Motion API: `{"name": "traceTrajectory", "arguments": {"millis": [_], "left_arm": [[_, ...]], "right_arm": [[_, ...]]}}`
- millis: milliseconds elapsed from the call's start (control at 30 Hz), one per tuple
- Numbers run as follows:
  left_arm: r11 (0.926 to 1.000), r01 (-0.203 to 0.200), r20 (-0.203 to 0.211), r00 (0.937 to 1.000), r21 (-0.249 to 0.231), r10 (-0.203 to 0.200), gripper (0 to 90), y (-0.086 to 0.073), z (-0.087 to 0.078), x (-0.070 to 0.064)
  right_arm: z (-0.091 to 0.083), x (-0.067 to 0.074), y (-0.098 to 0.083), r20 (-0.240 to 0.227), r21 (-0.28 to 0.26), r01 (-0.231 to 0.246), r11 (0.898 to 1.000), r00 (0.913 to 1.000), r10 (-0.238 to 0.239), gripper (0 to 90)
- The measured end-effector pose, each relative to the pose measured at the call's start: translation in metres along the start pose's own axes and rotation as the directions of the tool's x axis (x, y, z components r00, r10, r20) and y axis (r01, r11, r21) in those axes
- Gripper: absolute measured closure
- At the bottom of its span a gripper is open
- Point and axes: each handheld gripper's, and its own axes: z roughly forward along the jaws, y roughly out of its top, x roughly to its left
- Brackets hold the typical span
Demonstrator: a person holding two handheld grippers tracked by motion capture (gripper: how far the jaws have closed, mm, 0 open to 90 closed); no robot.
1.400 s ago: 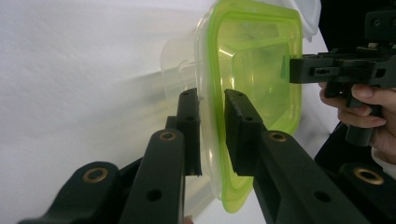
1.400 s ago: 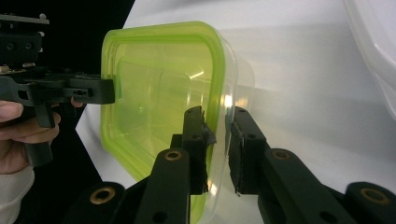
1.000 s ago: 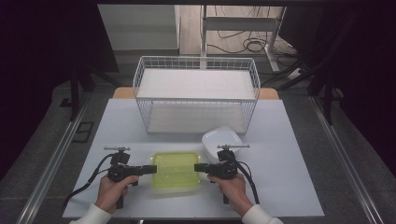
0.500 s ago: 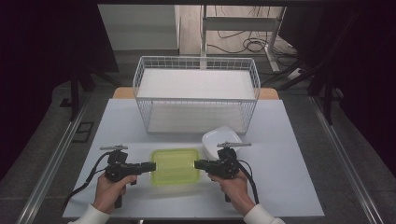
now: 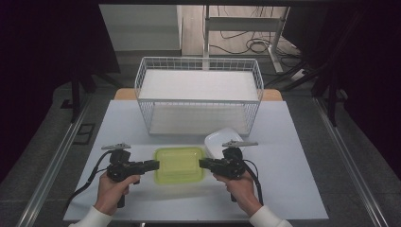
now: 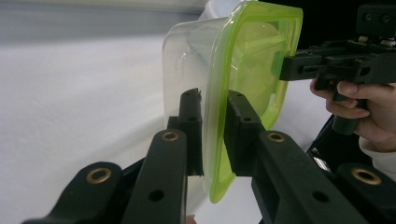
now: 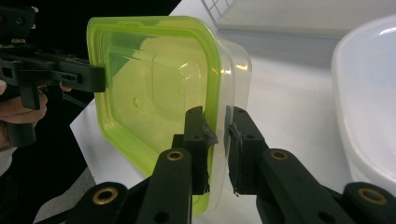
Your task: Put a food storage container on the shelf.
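A clear plastic container with a lime-green lid (image 5: 179, 164) hangs level a little above the white table sheet, lid up. My left gripper (image 5: 155, 164) is shut on its left rim and my right gripper (image 5: 202, 163) on its right rim. In the left gripper view the jaws (image 6: 212, 100) pinch the green edge of the container (image 6: 243, 60), and the right gripper (image 6: 285, 65) clamps the far end. The right gripper view has its jaws (image 7: 215, 116) closed on the container's (image 7: 154, 88) lid edge and clear wall, with the left gripper (image 7: 100, 77) on the opposite side.
A white lidded tub (image 5: 224, 142) sits on the table just behind the right gripper, close to the held container. Farther back stands a white wire basket (image 5: 198, 60) with a white liner. The table sheet (image 5: 293, 189) ends at metal rails left and right.
Both grippers have risen together, carrying the green-lidded container up off the table sheet. Their grip on its two ends is unchanged.
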Motion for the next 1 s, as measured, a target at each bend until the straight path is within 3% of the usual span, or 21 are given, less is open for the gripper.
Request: {"name": "traceTrajectory", "arguments": {"millis": [500, 1000], "left_arm": [[0.9985, -0.052, 0.013, 0.9986, -0.015, 0.052, 78.5, 0.031, 0.007, -0.015], [0.995, -0.085, 0.015, 0.9962, -0.053, 0.086, 78.4, 0.06, -0.002, -0.026]], "right_arm": [[-0.023, -0.004, 0.018, 0.022, -0.059, 0.048, 0.997, 0.9987, -0.046, 78.3], [-0.037, 0.0, 0.051, 0.021, -0.091, 0.099, 0.991, 0.995, -0.098, 78.2]]}}
